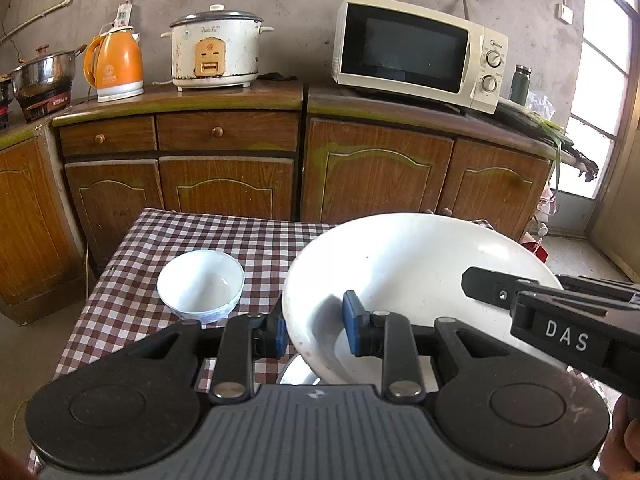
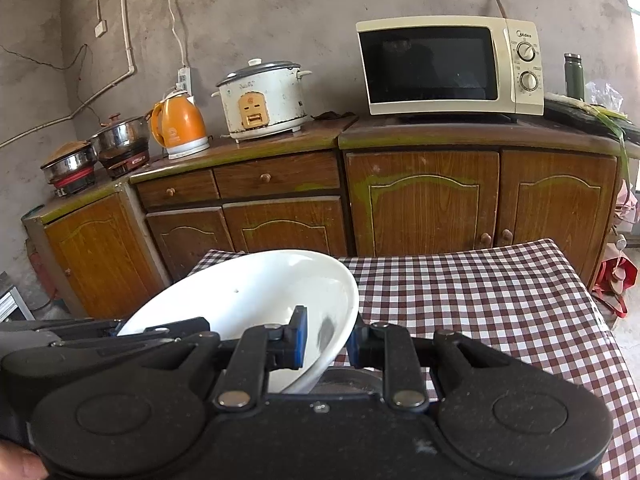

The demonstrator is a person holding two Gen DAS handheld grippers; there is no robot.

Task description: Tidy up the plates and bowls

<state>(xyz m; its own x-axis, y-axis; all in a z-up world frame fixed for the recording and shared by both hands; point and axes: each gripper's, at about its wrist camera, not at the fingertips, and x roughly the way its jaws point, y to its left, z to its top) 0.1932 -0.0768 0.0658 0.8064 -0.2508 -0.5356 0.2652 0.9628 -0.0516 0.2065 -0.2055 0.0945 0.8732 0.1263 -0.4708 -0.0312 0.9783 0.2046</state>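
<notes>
A large white bowl (image 1: 416, 264) hangs tilted above the checked table (image 1: 160, 280), held from both sides. My left gripper (image 1: 314, 330) is shut on its left rim, one blue pad inside and one outside. My right gripper (image 2: 328, 344) is shut on the opposite rim of the same large white bowl (image 2: 256, 292); it also shows in the left wrist view as a black arm marked DAS (image 1: 560, 320). A small white bowl (image 1: 200, 285) with a blue pattern stands on the cloth to the left. Something metallic (image 1: 298, 374) lies under the large bowl, mostly hidden.
Wooden cabinets (image 1: 240, 148) run behind the table, carrying an orange kettle (image 1: 114, 66), a rice cooker (image 1: 214, 46), a microwave (image 1: 416, 52), a green flask (image 1: 520, 84) and steel pots (image 1: 44, 70) on burners. The table's right part (image 2: 500, 312) shows only checked cloth.
</notes>
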